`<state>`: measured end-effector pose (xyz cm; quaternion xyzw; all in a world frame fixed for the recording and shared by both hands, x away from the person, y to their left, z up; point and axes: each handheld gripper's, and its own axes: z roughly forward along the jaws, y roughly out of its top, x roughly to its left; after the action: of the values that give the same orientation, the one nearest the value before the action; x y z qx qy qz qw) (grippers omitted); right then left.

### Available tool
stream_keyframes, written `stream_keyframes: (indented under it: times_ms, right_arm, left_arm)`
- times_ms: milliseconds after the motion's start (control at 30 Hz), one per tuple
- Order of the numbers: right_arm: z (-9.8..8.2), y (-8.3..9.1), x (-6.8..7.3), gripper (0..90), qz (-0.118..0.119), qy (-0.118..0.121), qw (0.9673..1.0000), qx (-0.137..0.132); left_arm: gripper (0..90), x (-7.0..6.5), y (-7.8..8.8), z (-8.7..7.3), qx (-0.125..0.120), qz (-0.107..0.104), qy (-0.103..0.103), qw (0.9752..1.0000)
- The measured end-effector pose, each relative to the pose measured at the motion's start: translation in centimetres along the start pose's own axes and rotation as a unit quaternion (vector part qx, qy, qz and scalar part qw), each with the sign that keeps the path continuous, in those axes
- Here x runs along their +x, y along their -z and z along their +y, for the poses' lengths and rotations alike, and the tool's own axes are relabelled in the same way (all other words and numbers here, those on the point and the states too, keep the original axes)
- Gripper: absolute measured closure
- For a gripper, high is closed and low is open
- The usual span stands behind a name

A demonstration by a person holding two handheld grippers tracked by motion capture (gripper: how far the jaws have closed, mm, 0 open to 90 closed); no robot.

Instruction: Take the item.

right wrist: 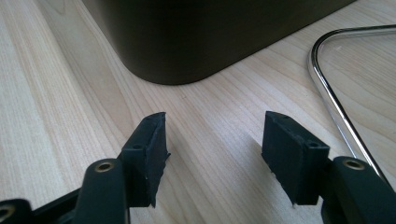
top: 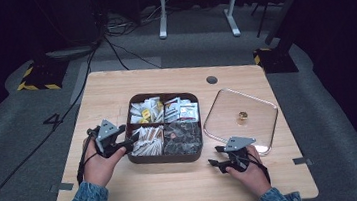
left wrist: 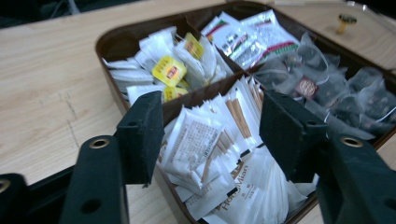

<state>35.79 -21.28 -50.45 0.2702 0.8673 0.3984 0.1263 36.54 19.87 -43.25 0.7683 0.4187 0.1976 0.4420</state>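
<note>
A brown four-compartment tray (top: pixel 167 158) sits mid-table. Its near-left compartment holds white sachets (top: pixel 148 140), seen close in the left gripper view (left wrist: pixel 196 144). My left gripper (top: pixel 130 145) reaches over the tray's left edge. Its jaws stand open just above those sachets (left wrist: pixel 212 126), pressing on nothing. My right gripper (top: pixel 216 156) rests low on the table by the tray's near-right corner. It is open, with bare wood between its jaws (right wrist: pixel 215 140). The tray's dark wall (right wrist: pixel 196 37) rises just ahead of it.
Tea bags with yellow tags (left wrist: pixel 169 70), printed packets (left wrist: pixel 247 37) and dark mesh pouches (left wrist: pixel 327 88) fill the other compartments. A clear glass lid (top: pixel 228 110) with a gold knob (top: pixel 241 118) lies right of the tray, its rim (right wrist: pixel 327 88) beside my right gripper.
</note>
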Motion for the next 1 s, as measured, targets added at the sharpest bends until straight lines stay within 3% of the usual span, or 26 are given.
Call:
stream_keyframes:
  times_ms: [167,300,333,533,633,767,800,900,1000]
  right_arm:
    - [0.0,0.0,0.0,40.6,0.0,0.0,1.0,0.0]
    - [0.0,0.0,0.0,40.8,0.0,0.0,1.0,0.0]
    - [0.0,0.0,0.0,40.7,0.002,0.002,1.0,-0.001]
    - [0.0,0.0,0.1,40.8,0.003,0.003,1.0,-0.001]
    - [-0.1,0.1,0.1,40.7,0.004,0.004,1.0,-0.001]
    - [-0.1,0.1,0.1,40.6,0.006,0.006,1.0,-0.001]
    - [-0.2,0.2,0.2,40.6,0.008,0.007,0.9999,-0.001]
    - [-0.3,0.3,0.2,40.6,0.01,0.009,0.9999,-0.001]
    - [-0.4,0.4,0.3,40.5,0.01,0.009,0.9999,-0.001]
  left_arm:
    - [49.1,-0.1,-1.1,-0.3,0.015,-0.003,0.003,0.9999]
    - [50.1,-0.5,-2.4,-0.5,0.031,-0.004,-0.01,0.9995]
    - [50.1,-0.7,-3.0,-0.5,0.041,0.004,-0.022,0.9989]
    - [51.0,-0.7,-4.3,-0.5,0.055,0.024,-0.035,0.9976]
    - [58.2,-0.7,-4.7,-0.5,0.066,0.03,-0.041,0.9965]
    - [65.9,-0.4,-4.7,-0.4,0.071,0.034,-0.03,0.9964]
    - [74.9,-0.2,-4.6,-0.3,0.077,0.036,-0.026,0.996]
    - [87.1,0.0,-4.5,-0.2,0.078,0.036,-0.019,0.9961]
    - [89.7,0.3,-4.5,-0.2,0.076,0.033,-0.01,0.9965]
